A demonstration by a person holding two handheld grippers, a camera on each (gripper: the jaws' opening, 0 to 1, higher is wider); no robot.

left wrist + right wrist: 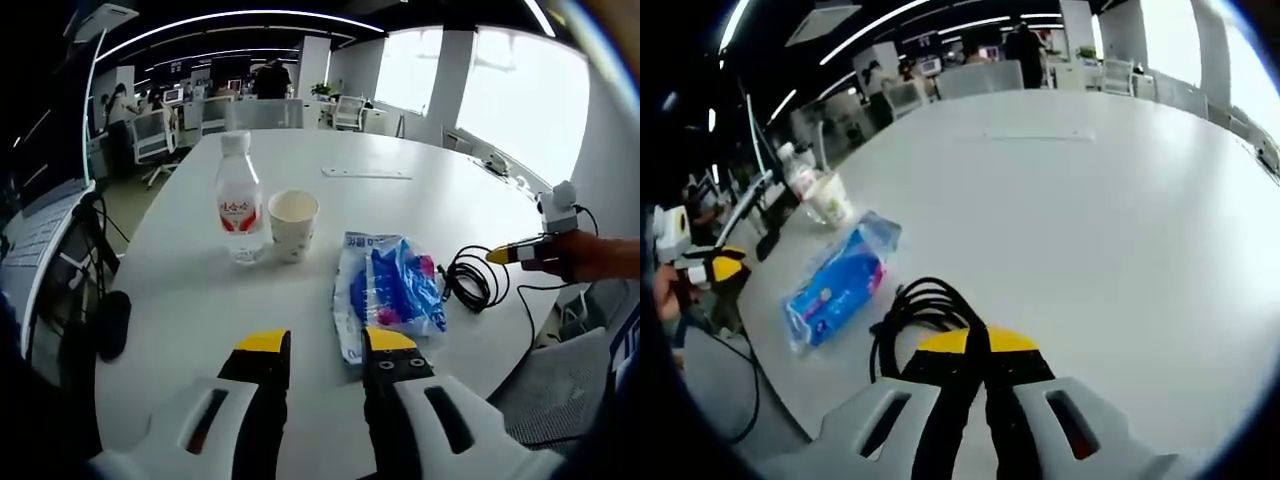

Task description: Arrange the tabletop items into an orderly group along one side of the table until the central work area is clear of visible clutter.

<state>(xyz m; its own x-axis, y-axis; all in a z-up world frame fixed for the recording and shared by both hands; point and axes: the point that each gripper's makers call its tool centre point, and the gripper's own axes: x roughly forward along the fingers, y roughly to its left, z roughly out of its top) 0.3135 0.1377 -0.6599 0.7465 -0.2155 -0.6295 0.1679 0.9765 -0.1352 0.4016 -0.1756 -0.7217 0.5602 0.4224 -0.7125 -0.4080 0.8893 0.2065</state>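
On the white table (400, 215) a clear water bottle with a red label (238, 205) stands next to a paper cup (293, 222). A blue plastic packet (385, 290) lies just ahead of my left gripper (326, 345), whose jaws stand open with nothing between them. A coiled black cable (478, 280) lies to the packet's right. The right gripper (530, 250) meets the cable's end there. In the right gripper view, my right gripper (978, 345) is shut on the black cable (920, 305), with the packet (835, 285), cup (832, 198) and bottle (795, 170) to its left.
A thin white strip (365, 173) lies flat at the far middle of the table. Office chairs (155, 135) and desks stand beyond the far edge. The left gripper (715, 268) shows at the left edge of the right gripper view, off the table's near edge.
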